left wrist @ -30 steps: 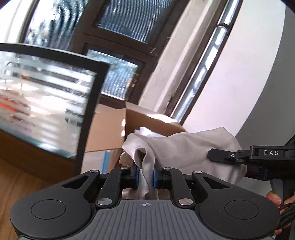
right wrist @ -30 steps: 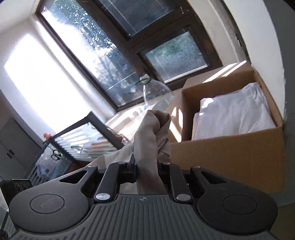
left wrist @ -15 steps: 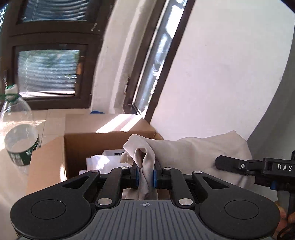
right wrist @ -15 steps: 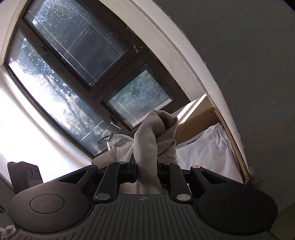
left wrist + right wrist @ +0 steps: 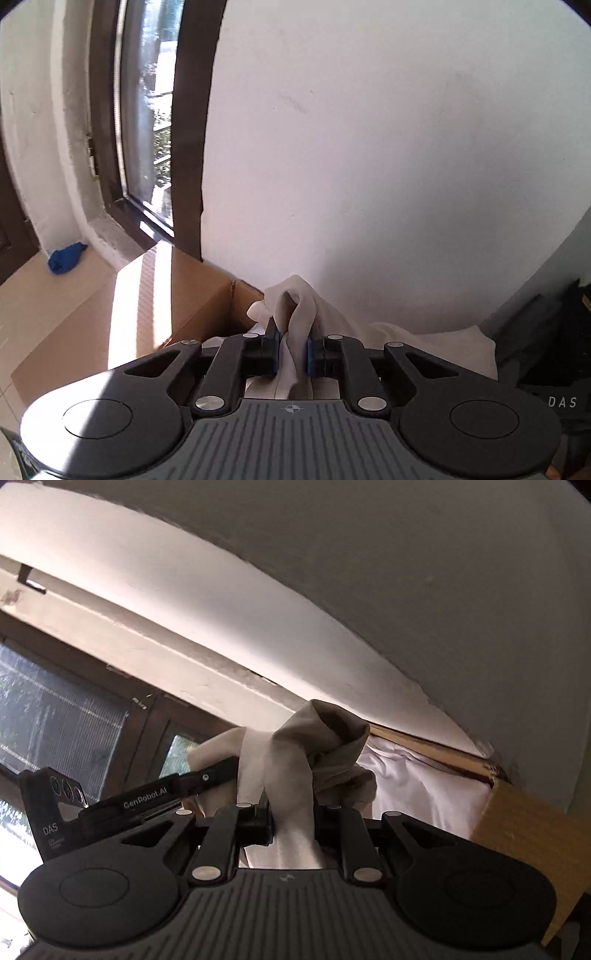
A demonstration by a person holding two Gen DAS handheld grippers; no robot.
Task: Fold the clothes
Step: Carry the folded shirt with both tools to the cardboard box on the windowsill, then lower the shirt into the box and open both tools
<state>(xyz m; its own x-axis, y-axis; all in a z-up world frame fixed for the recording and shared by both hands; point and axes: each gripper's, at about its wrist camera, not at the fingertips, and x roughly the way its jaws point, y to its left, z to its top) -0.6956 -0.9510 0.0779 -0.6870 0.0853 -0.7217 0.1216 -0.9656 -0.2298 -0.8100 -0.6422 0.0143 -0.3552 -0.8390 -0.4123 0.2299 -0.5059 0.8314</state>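
Observation:
A beige garment [image 5: 332,321] hangs bunched between my two grippers, held up in the air. My left gripper [image 5: 291,354] is shut on one bunched edge of it. My right gripper [image 5: 291,827] is shut on another bunch of the same garment [image 5: 310,746]. The left gripper's body [image 5: 147,794] shows at the left of the right wrist view, close beside the cloth. A cardboard box [image 5: 184,306] lies just beyond the garment, with white folded clothes [image 5: 424,786] inside it.
A white wall [image 5: 388,147] rises right behind the box. A dark-framed window [image 5: 155,129] is at the left. A blue rag [image 5: 66,254] lies on a cardboard surface near the window sill. Dark equipment [image 5: 546,339] stands at the right.
Both grippers have swung right and upward with the garment. The bottle and glass cabinet have left view; the wall and box corner now fill the views. Both grips are unchanged.

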